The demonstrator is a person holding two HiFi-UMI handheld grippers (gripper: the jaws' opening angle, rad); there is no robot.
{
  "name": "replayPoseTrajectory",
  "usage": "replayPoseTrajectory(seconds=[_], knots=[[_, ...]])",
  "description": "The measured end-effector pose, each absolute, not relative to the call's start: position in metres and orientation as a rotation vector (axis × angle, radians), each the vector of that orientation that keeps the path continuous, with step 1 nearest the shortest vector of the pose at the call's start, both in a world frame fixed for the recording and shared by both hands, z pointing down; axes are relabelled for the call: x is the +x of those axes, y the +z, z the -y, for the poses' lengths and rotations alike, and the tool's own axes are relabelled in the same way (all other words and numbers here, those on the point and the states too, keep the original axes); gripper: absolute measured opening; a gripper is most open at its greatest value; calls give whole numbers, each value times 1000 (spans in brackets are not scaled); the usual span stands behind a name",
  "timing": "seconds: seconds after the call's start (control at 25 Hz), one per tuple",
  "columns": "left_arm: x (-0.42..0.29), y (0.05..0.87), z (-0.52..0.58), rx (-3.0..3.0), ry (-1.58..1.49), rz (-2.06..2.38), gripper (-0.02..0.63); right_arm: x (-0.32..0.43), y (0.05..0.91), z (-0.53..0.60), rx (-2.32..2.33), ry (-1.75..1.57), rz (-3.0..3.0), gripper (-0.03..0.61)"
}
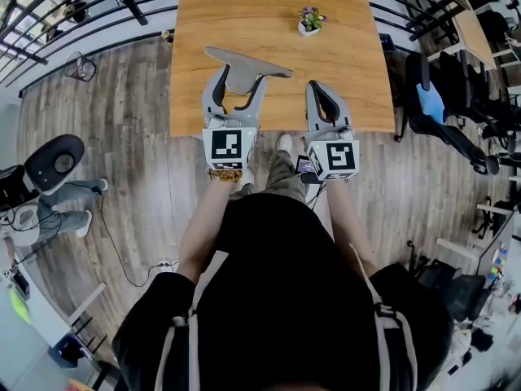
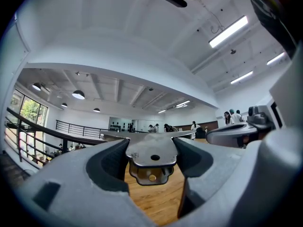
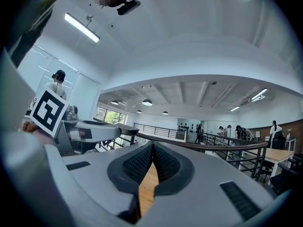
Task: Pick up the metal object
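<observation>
A flat grey T-shaped metal object (image 1: 244,65) is clamped by its stem between the jaws of my left gripper (image 1: 237,88), over the near edge of the wooden table (image 1: 260,15). In the left gripper view the metal object (image 2: 152,152) sits between both dark pads, its wide bar level across the far end, with a small bracket with a hole hanging under it and the tabletop (image 2: 161,197) showing below. My right gripper (image 1: 323,90) hovers beside it to the right, shut with nothing in it. In its own view the right gripper (image 3: 152,150) has its pads pressed together.
A small potted plant (image 1: 309,20) stands on the table's far right part. Dark chairs (image 1: 444,116) and another table crowd the right side. A railing (image 1: 73,15) runs at the upper left. A seated person (image 1: 57,206) is on the floor at left.
</observation>
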State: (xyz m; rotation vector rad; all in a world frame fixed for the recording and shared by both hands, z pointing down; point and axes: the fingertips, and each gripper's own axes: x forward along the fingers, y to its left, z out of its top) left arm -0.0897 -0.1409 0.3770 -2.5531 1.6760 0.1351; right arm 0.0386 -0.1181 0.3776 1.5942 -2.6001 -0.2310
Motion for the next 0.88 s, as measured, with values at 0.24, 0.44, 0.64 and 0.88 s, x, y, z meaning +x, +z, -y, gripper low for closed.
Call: replayPoseTrajectory(seconds=[0.24, 0.44, 0.64, 0.88], knots=[[-89, 377, 139, -2546, 137, -1696, 302, 38, 374, 115, 1563, -251, 2624, 0], [-92, 378, 136, -2538, 148, -1696, 302, 32, 376, 114, 1557, -249, 2620, 0], [-93, 380, 132, -2536, 161, -1697, 302, 27, 380, 111, 1554, -240, 2612, 0], [-90, 385, 130, -2550, 163, -1703, 302, 22, 384, 110, 1542, -222, 2629, 0]])
